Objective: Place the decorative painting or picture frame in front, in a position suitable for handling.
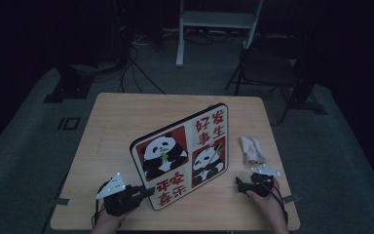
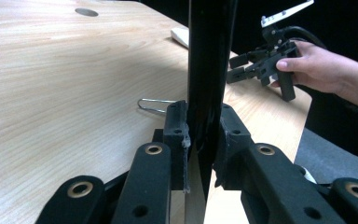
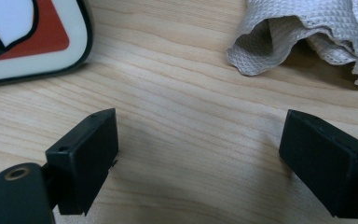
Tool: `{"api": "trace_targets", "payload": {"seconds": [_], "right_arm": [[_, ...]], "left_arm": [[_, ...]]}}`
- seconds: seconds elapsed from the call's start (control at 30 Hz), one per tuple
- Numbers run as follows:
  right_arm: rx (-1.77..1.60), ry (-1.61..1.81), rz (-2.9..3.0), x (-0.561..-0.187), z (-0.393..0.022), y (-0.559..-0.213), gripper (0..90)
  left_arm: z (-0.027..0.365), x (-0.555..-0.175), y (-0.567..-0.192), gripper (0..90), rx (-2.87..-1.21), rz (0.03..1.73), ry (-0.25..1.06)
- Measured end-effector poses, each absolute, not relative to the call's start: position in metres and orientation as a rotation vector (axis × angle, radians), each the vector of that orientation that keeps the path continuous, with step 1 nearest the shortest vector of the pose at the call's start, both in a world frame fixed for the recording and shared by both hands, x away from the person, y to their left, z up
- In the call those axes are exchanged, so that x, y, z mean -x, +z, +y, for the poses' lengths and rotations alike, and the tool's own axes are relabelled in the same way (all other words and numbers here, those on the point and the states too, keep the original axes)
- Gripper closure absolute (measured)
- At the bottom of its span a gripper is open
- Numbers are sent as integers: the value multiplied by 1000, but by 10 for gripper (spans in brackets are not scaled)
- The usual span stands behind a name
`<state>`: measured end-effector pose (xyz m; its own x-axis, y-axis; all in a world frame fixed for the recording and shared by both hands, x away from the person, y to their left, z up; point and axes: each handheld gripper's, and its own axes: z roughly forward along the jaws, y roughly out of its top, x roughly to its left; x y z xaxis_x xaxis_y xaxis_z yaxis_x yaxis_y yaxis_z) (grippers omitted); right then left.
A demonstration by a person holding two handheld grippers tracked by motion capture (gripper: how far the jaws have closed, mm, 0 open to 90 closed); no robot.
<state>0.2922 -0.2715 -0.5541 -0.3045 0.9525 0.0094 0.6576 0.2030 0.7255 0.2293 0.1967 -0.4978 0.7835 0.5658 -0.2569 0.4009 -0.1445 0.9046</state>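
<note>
In the high view, a light wooden desk [image 1: 126, 117] carries a flat rectangular panda board with a black rim [image 1: 181, 155], standing on edge near the middle and reaching toward the near edge. Its face shows two cartoon pandas on red squares and red Chinese characters, 好, 发, 事, 生 at the top and 平安 with two more characters at the bottom, turned sideways. The left gripper [image 1: 143, 191] sits at the near left corner area, its jaws meeting the board's near lower corner. The right gripper [image 1: 240, 185] rests near the near right corner, apart from the board. A crumpled pale grey waffle-weave cloth [image 1: 252, 149] lies by the right edge.

In the left gripper view, the jaws are closed tightly on the board's black edge [image 2: 209, 70], pads pressed to both sides. A bent wire clip [image 2: 154, 105] lies on the desk just behind. The right gripper shows farther off, held in a hand [image 2: 324, 67].

In the right gripper view, the jaws stand wide apart over bare wood with nothing between them. The board's rounded corner [image 3: 42, 42] sits at upper left and the cloth [image 3: 303, 32] at upper right.
</note>
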Motion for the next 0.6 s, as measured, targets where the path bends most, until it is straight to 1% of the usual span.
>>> {"api": "trace_targets", "payload": {"seconds": [0.1,0.37,0.6], "right_arm": [[-1498,885,2039,-292,-271,-554,111],[-1497,885,2039,-292,-271,-554,112],[-1498,885,2039,-292,-271,-554,111]], "left_arm": [[199,-233,-498,770,-1760,757,182],[206,-247,-499,775,-1778,697,135],[211,-258,-504,774,-1745,651,112]]}}
